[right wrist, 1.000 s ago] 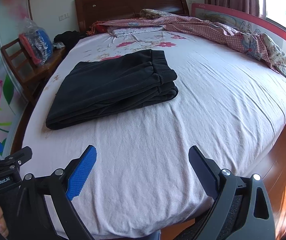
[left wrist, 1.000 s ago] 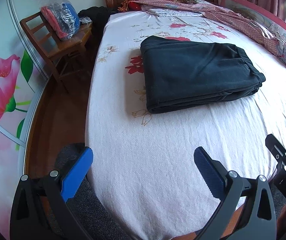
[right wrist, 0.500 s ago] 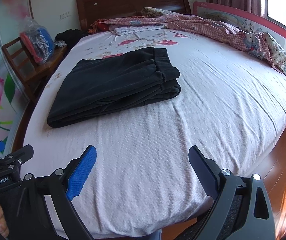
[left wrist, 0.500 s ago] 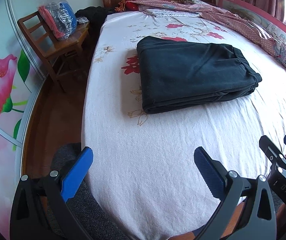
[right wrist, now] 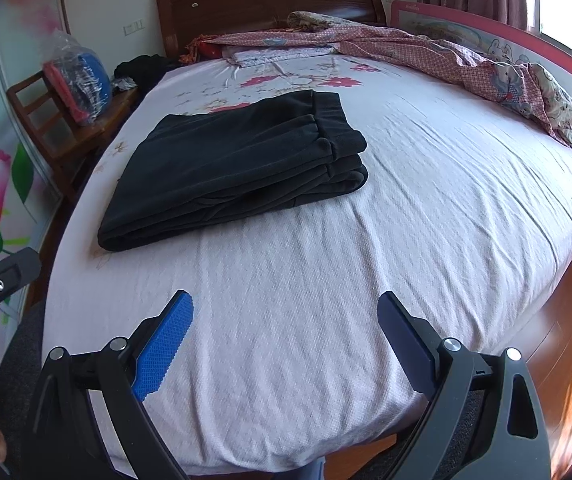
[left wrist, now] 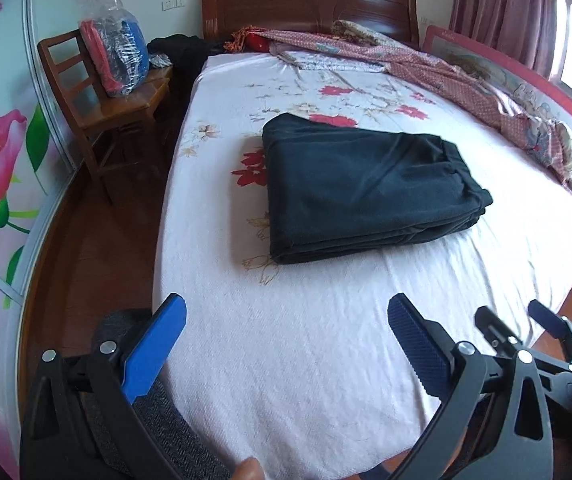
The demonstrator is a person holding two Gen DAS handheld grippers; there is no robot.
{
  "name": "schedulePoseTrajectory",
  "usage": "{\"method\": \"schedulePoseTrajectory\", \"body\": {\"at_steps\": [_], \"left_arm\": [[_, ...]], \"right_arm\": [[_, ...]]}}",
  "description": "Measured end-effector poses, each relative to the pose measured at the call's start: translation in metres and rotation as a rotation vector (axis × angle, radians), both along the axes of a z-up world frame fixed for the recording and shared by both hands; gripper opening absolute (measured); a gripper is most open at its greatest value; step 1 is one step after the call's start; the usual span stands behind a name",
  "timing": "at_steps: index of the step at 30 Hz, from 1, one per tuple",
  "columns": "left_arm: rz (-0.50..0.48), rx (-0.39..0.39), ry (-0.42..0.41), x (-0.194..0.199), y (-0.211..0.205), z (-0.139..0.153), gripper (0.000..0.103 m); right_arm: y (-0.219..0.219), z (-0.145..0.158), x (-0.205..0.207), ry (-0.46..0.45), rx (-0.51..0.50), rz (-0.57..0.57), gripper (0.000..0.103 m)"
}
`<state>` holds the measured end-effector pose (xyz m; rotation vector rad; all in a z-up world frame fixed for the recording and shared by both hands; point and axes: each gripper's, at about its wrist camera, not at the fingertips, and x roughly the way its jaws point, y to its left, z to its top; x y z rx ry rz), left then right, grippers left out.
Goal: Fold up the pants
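Pants (left wrist: 370,192) are lying folded in a dark stack on the bed (left wrist: 326,360), toward its left side, waistband layers facing right. Left tongs (left wrist: 286,344) and right tongs (right wrist: 286,340) are both hanging spread and empty over the near edge, well apart from the cloth. Folding is looking finished. Trouble is waiting mostly in a careless return: a finger snagging the loose top layer would be dragging the stack crooked or sliding it open.

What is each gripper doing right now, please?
Left gripper: open, holding nothing, above the bed, short of the folded pants.
Right gripper: open, holding nothing, also short of them.
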<state>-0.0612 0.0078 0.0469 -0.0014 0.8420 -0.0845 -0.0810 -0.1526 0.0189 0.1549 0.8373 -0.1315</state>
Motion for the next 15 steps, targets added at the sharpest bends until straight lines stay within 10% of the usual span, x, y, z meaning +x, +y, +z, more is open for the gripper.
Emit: {"method": "schedulePoseTrajectory", "body": {"at_steps": [15], "left_arm": [[0.037,-0.009,0.024,0.005,0.008,-0.004,0.101]], "right_arm": [[0.007,-0.002,0.001,0.012,-0.013,0.028,0.093]]}}
